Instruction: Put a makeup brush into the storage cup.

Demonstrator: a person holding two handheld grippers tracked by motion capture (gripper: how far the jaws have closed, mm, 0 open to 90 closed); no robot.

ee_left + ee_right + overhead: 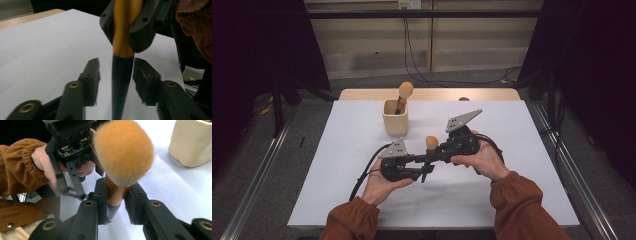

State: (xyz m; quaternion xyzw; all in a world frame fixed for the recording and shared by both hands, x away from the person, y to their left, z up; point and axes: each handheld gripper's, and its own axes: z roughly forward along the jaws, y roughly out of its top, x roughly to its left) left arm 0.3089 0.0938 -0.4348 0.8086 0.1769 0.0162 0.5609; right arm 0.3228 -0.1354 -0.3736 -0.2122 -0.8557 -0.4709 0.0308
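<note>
Brush (122, 155), light, stiff-handled and soft-tipped, hovers just in front of the cup (395, 117), right gripper (116, 200) clamped on its wooden neck, left gripper (116, 77) spread around the dark tail.

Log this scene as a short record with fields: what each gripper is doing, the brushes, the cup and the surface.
right gripper: shut on the orange-bristled makeup brush, clamped at its tan handle
left gripper: open, jaws either side of that brush's dark lower handle, not touching
cream ceramic cup: upright, behind the grippers
second orange-tipped brush: standing in the cup
white tabletop: beneath everything
</note>
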